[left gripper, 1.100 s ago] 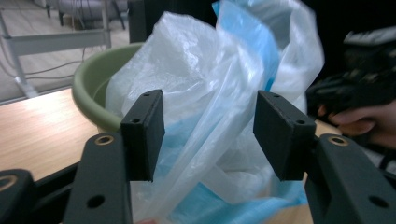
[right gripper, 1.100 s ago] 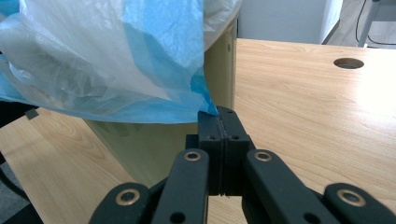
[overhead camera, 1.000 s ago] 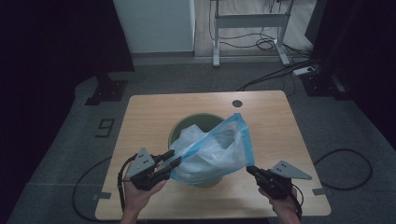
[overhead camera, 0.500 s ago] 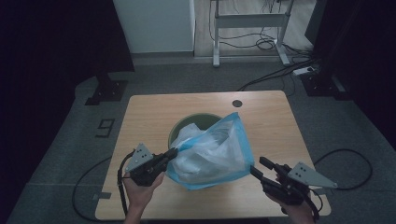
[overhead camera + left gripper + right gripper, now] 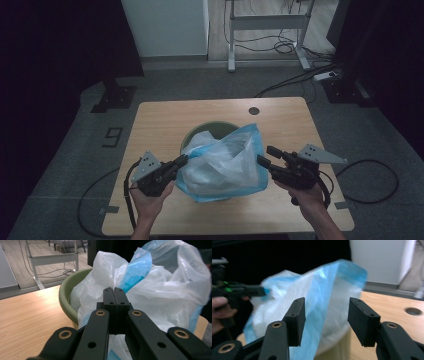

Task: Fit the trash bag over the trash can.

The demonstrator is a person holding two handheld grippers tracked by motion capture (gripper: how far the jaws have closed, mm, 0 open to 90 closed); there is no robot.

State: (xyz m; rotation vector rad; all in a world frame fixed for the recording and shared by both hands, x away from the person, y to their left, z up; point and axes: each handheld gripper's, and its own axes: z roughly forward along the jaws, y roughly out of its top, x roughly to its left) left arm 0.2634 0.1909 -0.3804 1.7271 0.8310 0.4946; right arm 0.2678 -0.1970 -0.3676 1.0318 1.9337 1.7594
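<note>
From above, the plastic bag (image 5: 225, 167) billows out of the green bin (image 5: 206, 134) on the table (image 5: 160, 120), left gripper (image 5: 181, 161) at its edge, right gripper (image 5: 265, 156) alongside. Left gripper view: jaws clamped tight on bag film. Right gripper view: jaws just opened, standing apart, pads clear of the bag.

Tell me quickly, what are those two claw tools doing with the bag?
Left gripper shut on the blue-and-white plastic bag. Right gripper just opened, jaws apart beside the bag. Bag sits in the green round bin. Nothing in the way.
</note>
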